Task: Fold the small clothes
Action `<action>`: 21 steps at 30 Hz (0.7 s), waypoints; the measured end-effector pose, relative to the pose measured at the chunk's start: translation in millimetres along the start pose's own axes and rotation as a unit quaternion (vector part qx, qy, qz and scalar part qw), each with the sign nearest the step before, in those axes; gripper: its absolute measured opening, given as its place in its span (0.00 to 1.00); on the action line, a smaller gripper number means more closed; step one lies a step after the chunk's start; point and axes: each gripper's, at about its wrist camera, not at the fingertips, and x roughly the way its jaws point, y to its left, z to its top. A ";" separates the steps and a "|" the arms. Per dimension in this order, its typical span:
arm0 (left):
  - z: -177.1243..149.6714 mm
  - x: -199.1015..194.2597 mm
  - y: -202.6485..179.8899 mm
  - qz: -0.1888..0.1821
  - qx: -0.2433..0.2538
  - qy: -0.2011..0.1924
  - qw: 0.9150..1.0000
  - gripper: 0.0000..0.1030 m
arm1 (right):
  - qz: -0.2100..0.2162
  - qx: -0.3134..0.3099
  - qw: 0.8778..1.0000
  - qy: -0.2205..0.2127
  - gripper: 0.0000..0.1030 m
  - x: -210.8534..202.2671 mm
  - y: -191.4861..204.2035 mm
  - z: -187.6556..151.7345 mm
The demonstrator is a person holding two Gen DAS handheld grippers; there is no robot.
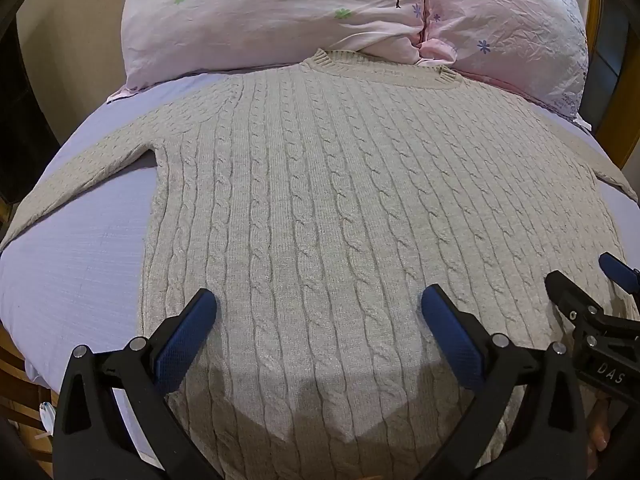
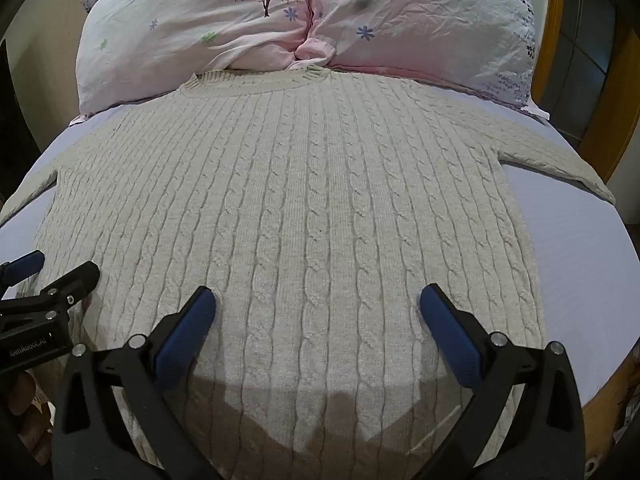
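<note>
The bed point(image 1: 80, 264), under a pale lilac sheet, ran out of view at every edge, so its full outline could not be made out, and it carried everything else. One cream cable-knit sweater point(image 1: 320, 208) lay flat on it, filling the middle of both wrist views, collar toward 12 o'clock and touching the pillows; its hem was cut off at 6 o'clock beneath the tools and their shadows, the left sleeve slanted away toward 8 o'clock and was cropped by the lens rim, and the right sleeve point(image 2: 560, 168) ran toward 3 o'clock with its cuff out of sight. Two pink flower-printed pillows point(image 1: 264, 20) sat side by side at 12 o'clock, pressed together at a seam, their tops cut off. A wooden frame point(image 2: 548, 40) showed at 2 o'clock, only partly visible. There were two tools, each with two blue-padded fingers. The left gripper point(image 1: 319, 307) hung over the lower part of the sweater with its fingers spread wide and nothing between them; whether the pads touched the knit was hard to tell. The right gripper point(image 2: 318, 306) did the same nearer the garment's right half, also spread wide and holding nothing. Each appeared in the other's view only as a sliver at the edge, near 4 o'clock and 8 o'clock
</note>
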 end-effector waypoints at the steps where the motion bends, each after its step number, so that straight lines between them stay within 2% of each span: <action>1: 0.0 0.2 -0.1 0.000 0.000 0.001 1.000 0.99 | 0.000 0.000 1.000 0.000 0.98 0.0 0.0 0.0; 21: -0.1 0.1 0.0 0.000 0.000 0.000 1.000 0.99 | 0.000 -0.001 1.000 0.003 0.98 0.6 -0.1 0.5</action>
